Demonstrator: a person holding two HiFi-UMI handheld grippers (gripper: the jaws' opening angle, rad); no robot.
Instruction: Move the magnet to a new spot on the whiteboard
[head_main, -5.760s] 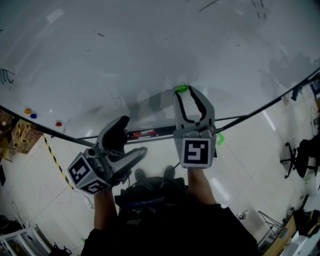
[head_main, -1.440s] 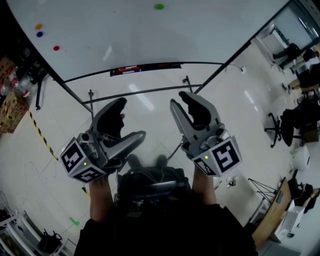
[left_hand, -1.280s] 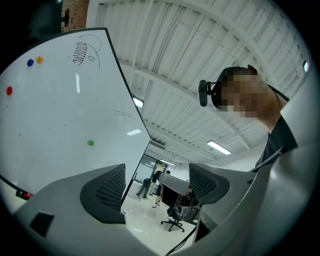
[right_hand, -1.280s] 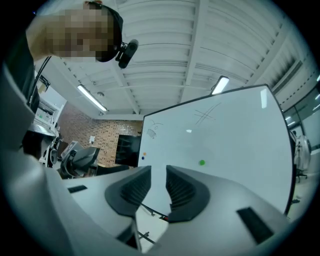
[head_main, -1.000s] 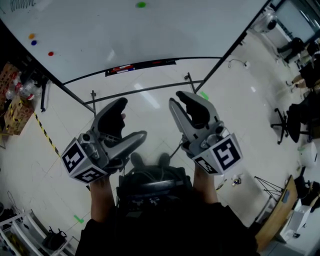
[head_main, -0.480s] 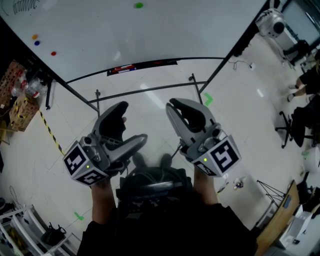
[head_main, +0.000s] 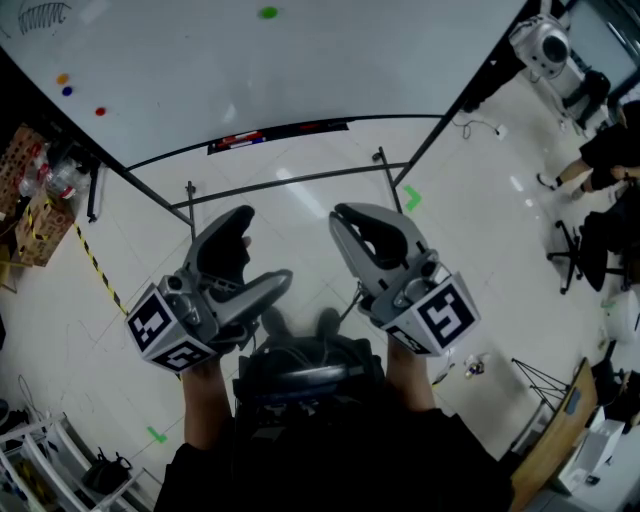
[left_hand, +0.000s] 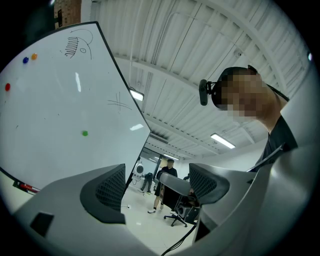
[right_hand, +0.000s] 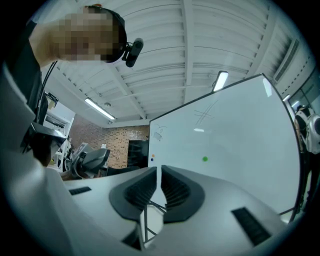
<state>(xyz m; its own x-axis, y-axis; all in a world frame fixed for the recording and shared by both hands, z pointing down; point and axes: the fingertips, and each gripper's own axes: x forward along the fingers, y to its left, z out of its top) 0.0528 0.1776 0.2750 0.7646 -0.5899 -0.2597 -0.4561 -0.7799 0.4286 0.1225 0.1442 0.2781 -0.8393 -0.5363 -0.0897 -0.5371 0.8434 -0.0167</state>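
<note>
In the head view, the right gripper (head_main: 346, 216) had drawn back from the whiteboard (head_main: 300, 70) and its fingers had shut on nothing, so the move looked finished. The green magnet (head_main: 268, 13) sat on the board at twelve o'clock, well apart. In the left gripper view, the left gripper (left_hand: 157, 187) stood wide open, empty. In the right gripper view, the magnet (right_hand: 204, 159) was a small round dot.

Grey grippers, dark top
My left gripper (head_main: 262, 248) and right gripper (head_main: 339, 214) are grey plastic; each carries a black-and-white marker cube (head_main: 165, 336), dark clothing (head_main: 330, 462) below the cubes.
</note>
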